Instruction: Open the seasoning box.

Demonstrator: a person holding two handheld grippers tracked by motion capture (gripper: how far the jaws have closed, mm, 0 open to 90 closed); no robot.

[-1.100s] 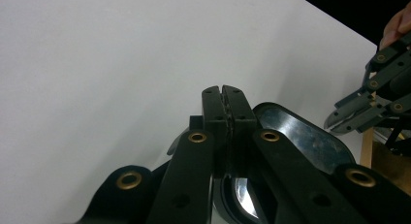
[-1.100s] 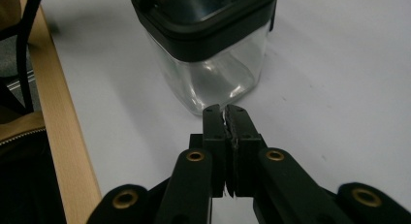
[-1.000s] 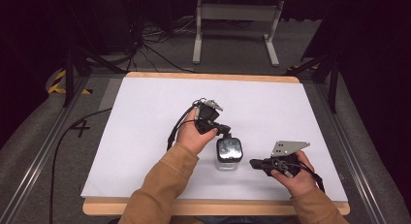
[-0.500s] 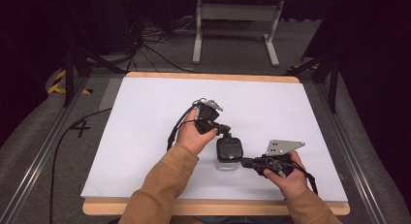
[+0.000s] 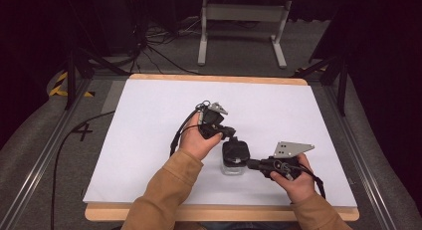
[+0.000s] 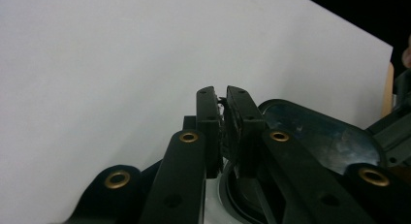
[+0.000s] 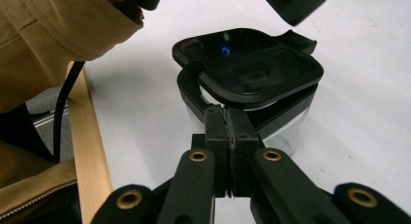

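Note:
A small clear container with a black lid stands on the white table, front of centre. My left gripper reaches the lid's far edge from the left. In the left gripper view its jaws have just been opening to a narrow slit with nothing between them, and the lid lies beside them. My right gripper comes from the right, shut. Its tips are at the container's wall, just under the lid, which sits slightly ajar.
The person's tan sleeve crosses the table's front edge, a wooden strip. A black cable trails off the table's left side. Beyond the far edge stand a grey metal frame and more cables on the floor.
The right gripper has slid left up to the container. The container's top, pale a second ago, is now covered by the black lid. The left hand has barely moved.

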